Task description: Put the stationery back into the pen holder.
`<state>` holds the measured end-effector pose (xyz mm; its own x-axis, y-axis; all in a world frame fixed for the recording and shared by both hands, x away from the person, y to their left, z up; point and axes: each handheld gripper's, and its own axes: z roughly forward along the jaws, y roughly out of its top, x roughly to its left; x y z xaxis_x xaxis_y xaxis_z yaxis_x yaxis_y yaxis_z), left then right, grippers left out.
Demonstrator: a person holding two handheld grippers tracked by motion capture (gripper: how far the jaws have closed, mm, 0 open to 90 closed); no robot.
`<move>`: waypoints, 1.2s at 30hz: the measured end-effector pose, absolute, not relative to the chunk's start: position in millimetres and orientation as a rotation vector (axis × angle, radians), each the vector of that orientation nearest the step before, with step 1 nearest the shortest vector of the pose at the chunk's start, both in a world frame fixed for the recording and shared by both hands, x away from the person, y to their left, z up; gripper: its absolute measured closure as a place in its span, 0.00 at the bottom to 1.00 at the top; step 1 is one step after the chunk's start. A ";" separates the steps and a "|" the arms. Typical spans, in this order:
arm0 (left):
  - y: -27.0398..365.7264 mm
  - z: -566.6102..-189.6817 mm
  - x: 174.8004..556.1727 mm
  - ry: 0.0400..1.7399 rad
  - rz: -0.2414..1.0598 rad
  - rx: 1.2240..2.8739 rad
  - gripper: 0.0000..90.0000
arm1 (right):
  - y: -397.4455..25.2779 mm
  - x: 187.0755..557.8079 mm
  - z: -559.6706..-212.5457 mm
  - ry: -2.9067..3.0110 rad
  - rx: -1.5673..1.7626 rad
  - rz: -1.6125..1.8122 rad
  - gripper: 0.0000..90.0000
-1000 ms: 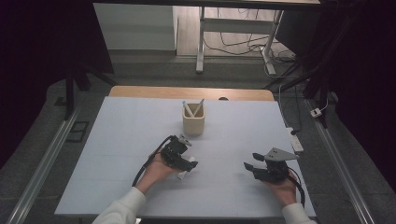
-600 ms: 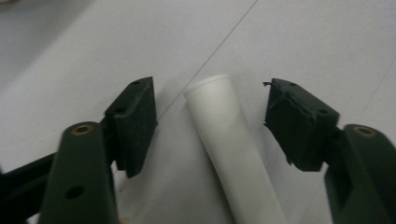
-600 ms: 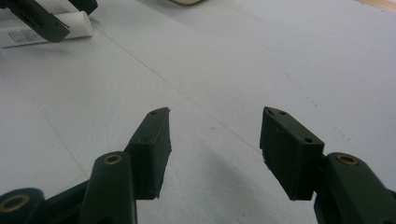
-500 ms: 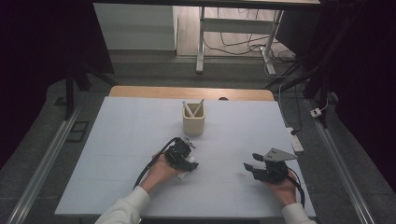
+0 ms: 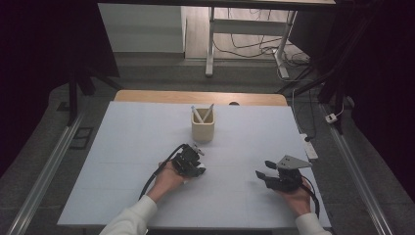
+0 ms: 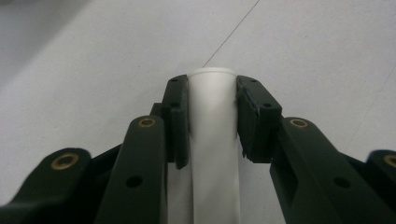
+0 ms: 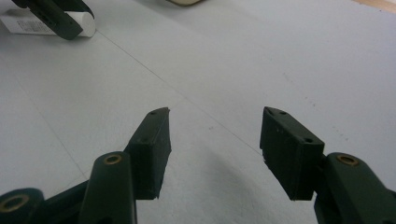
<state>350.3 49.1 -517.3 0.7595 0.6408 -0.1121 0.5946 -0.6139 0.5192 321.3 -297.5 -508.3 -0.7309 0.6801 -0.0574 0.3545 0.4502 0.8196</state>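
In the high view, the left hand-held gripper [image 5: 195, 164] lies low on the white surface [image 5: 122, 147], a little toward the near edge from the middle, held by the person's left hand [image 5: 169, 178]. Its jaws face away from the near edge, toward the beige cup [image 5: 202, 131] that stands just beyond it with two pens [image 5: 201, 114] leaning in it. The right hand-held gripper [image 5: 266, 175] sits near the near right corner, in the right hand [image 5: 296, 196], its jaws turned toward the left edge and standing apart.

In the left gripper view, the left hand-held gripper [image 6: 212, 119] is clamped on a white tube [image 6: 212, 135], one pad [image 6: 176, 116] pressing each side. The tube's long axis runs straight along the jaws, its rounded end just past the pad tips and pointing forward over the surface [image 6: 93, 56]. Whether it rests on the surface cannot be told here.

In the right gripper view, the right hand-held gripper [image 7: 215, 144] stands wide with bare surface [image 7: 257, 56] between its pads. At the upper left the white tube [image 7: 46, 25] lies crosswise, a label on its side and a dark jaw of the other gripper across it.
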 end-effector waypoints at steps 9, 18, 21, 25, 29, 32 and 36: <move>51.6 -515.7 349.3 0.913 0.131 2.403 0.73 | -298.2 321.1 -507.6 2.323 0.878 1.180 0.47; 58.1 -504.1 345.3 0.875 0.141 2.329 0.73 | -298.2 321.2 -507.8 2.323 0.879 1.177 0.47; 59.7 -500.2 343.7 0.857 0.138 2.311 0.73 | -298.2 321.3 -508.0 2.324 0.879 1.175 0.47; 60.3 -496.5 342.0 0.841 0.145 2.306 0.73 | -298.2 321.6 -508.5 2.324 0.879 1.176 0.47; 63.5 -491.9 340.7 0.813 0.145 2.282 0.73 | -298.3 321.7 -508.6 2.325 0.880 1.177 0.47; 65.6 -488.0 339.4 0.803 0.159 2.266 0.73 | -298.2 321.9 -508.9 2.326 0.879 1.176 0.47; 68.5 -483.0 337.7 0.796 0.181 2.241 0.73 | -298.2 321.9 -509.0 2.327 0.877 1.175 0.47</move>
